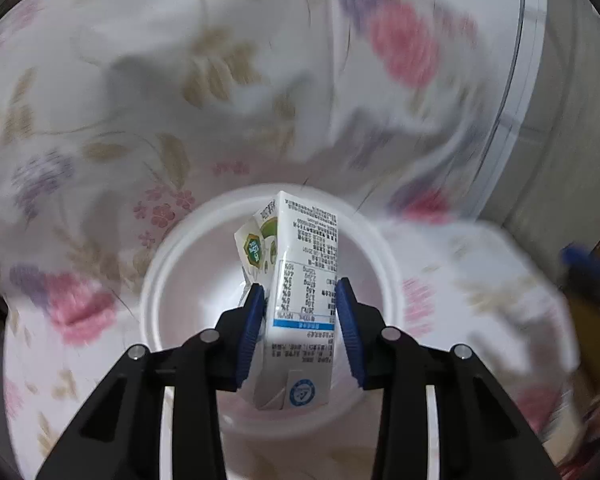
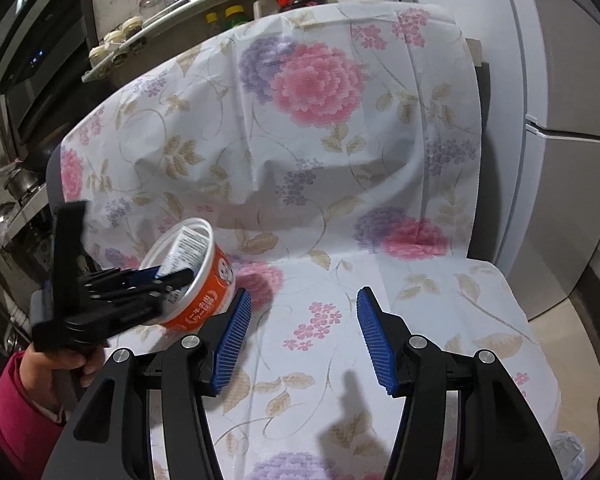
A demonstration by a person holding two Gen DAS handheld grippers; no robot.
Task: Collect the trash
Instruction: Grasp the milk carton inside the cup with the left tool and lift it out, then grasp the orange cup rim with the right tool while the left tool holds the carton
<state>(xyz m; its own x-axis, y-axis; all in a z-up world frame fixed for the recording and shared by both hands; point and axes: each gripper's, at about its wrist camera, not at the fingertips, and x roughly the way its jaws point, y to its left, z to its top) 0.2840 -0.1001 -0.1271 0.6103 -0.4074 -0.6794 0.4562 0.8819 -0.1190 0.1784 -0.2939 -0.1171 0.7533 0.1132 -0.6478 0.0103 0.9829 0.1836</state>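
A white drink carton with printed text stands inside a white-lined paper cup. My left gripper reaches into the cup, its blue pads on both sides of the carton; the left pad touches it, the right pad is just beside it. In the right wrist view the cup is orange outside, tilted on the floral cloth, with the carton and the left gripper in its mouth. My right gripper is open and empty over the cloth, right of the cup.
A floral cloth covers a chair seat and back. A grey refrigerator stands at right. Shelves with jars and bottles lie behind at left. A person's hand in a pink sleeve holds the left gripper.
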